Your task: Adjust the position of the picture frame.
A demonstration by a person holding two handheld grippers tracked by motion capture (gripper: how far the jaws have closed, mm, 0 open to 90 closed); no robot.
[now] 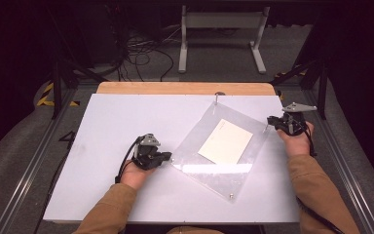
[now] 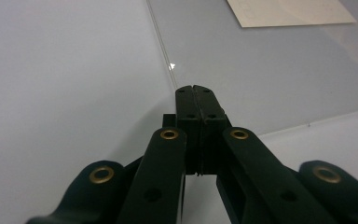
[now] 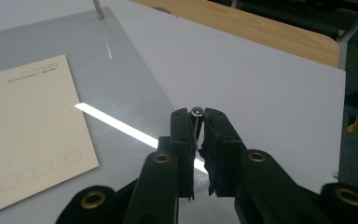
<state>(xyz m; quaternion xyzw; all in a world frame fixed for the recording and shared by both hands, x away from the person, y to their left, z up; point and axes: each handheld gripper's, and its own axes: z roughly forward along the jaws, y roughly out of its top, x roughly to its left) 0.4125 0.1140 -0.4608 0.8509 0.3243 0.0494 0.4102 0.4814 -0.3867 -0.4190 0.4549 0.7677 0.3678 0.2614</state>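
White counter (image 1: 126, 122) under dim light carries a clear acrylic sheet (image 1: 209, 170), lying askew right of centre over a cream card (image 1: 225, 141); the sheet looks stiff, slick and easily scratched, so edges and corner pins are the handholds; left gripper (image 2: 193, 88) is closed on its near edge; right gripper (image 3: 196, 114) pinches a pin (image 3: 196, 112) at the sheet's right corner.

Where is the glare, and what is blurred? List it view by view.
High view: a white glare band on the clear sheet below the card; dark surroundings. Right gripper view: a bright streak on the sheet beside the pin; near jaws soft. Left gripper view: even light, jaw bases blurred.
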